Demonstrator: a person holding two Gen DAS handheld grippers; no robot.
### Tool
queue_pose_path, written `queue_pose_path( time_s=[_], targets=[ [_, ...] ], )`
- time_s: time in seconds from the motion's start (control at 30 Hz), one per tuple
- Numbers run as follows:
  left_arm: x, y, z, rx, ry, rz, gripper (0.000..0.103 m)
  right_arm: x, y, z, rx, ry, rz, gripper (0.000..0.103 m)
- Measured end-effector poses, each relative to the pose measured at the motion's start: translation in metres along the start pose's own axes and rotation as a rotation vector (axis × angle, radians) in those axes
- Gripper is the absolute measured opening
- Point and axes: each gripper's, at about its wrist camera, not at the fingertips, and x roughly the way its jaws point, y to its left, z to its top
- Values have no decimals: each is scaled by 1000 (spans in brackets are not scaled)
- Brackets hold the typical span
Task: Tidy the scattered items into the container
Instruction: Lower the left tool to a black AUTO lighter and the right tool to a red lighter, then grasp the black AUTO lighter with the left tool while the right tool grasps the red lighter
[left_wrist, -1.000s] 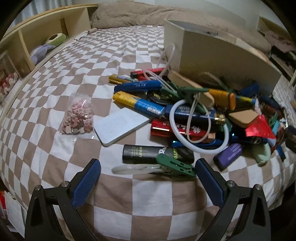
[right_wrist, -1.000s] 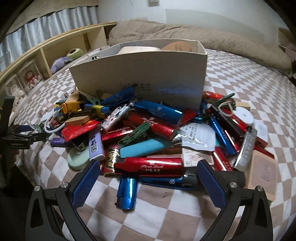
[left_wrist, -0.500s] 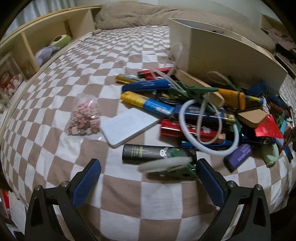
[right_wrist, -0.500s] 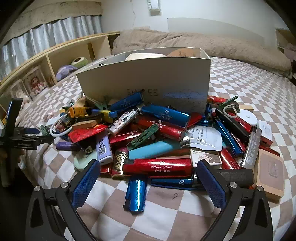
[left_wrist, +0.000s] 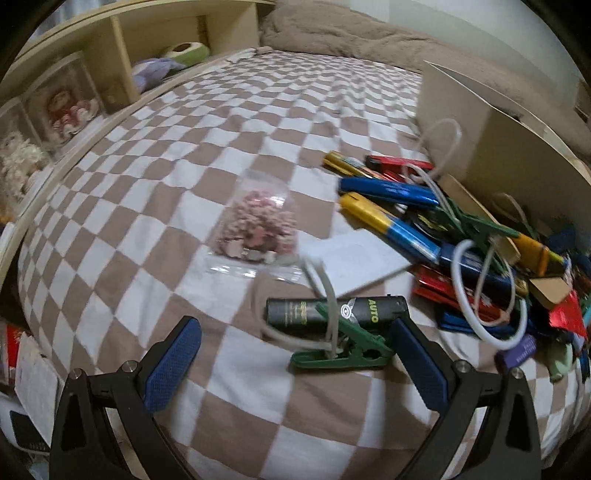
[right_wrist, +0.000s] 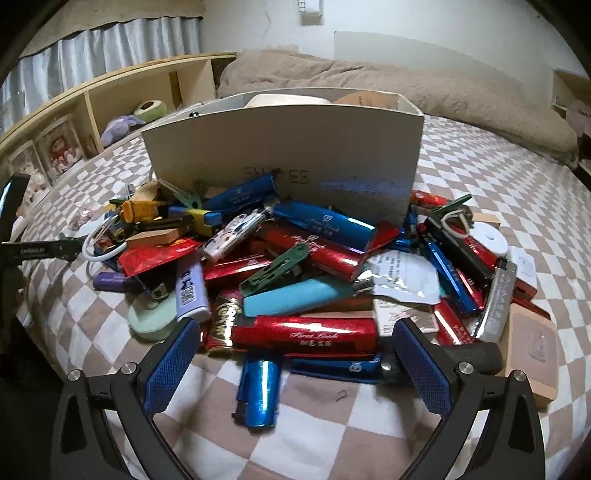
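Observation:
A heap of lighters, clips and small packets lies on the checkered bed against a white cardboard box (right_wrist: 280, 147), also in the left wrist view (left_wrist: 517, 147). My left gripper (left_wrist: 293, 360) is open and empty, low over the bed, with a green clip (left_wrist: 343, 354) holding a white cable loop just inside its right finger and a black lighter (left_wrist: 332, 310) right behind. My right gripper (right_wrist: 295, 360) is open and empty, with a red lighter (right_wrist: 306, 334) and a blue lighter (right_wrist: 258, 391) between its fingers.
A clear bag of pink bits (left_wrist: 258, 225) and a white card (left_wrist: 354, 258) lie left of the heap. A wooden shelf (left_wrist: 110, 74) with toys runs along the bed's left side. A beige blanket (right_wrist: 406, 88) lies behind the box. The bed edge is close in front.
My left gripper has swung left and moved in toward the green clip; the clip's white cable loop has lifted and shifted. My right gripper has pulled back a little and tilted up.

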Motion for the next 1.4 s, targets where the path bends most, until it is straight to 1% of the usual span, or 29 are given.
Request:
queue_pose_path(
  time_s=[0.07, 0.17, 0.3, 0.37, 0.47, 0.63, 0.73, 0.77, 0.87, 1.0, 1.23, 1.3, 1.37, 1.4],
  targets=[
    [0, 6, 1, -24, -2, 5, 103, 4, 3, 0, -8, 14, 4, 103],
    [-4, 8, 1, -34, -7, -12, 103, 8, 8, 3, -50, 8, -16, 103],
    [-10, -2, -1, 9, -23, -58, 103, 12, 0, 5, -48, 9, -45, 103],
    [-13, -8, -3, 41, -32, -61, 103, 12, -4, 5, -33, 11, -56, 103],
    [-13, -19, -5, 95, -29, -57, 103, 8, -6, 5, -13, 15, -26, 103],
    [-2, -29, -11, 136, 28, -26, 103, 5, 3, 4, -19, 25, 39, 103],
    [-5, -24, -11, 112, 21, -17, 103, 9, 7, 1, -12, 58, 87, 103],
    [-5, -20, -11, 97, 21, -11, 103, 10, 9, 0, -14, 60, 86, 103],
    [-6, -4, -10, 43, 22, 7, 103, 10, 16, 0, -32, 65, 67, 103],
    [-4, 19, -10, -41, 29, 10, 103, 12, 18, 2, 2, 86, 6, 103],
    [-4, 26, -9, -64, 26, 35, 103, 13, 13, 2, 53, 94, -55, 103],
    [-3, 29, -9, -71, 25, 39, 103, 11, 10, 1, 62, 93, -54, 103],
    [-3, 31, -8, -76, 24, 38, 103, 11, 9, 2, 67, 92, -56, 100],
    [-3, 32, -8, -78, 23, 39, 103, 10, 8, 2, 67, 89, -59, 90]
  ],
)
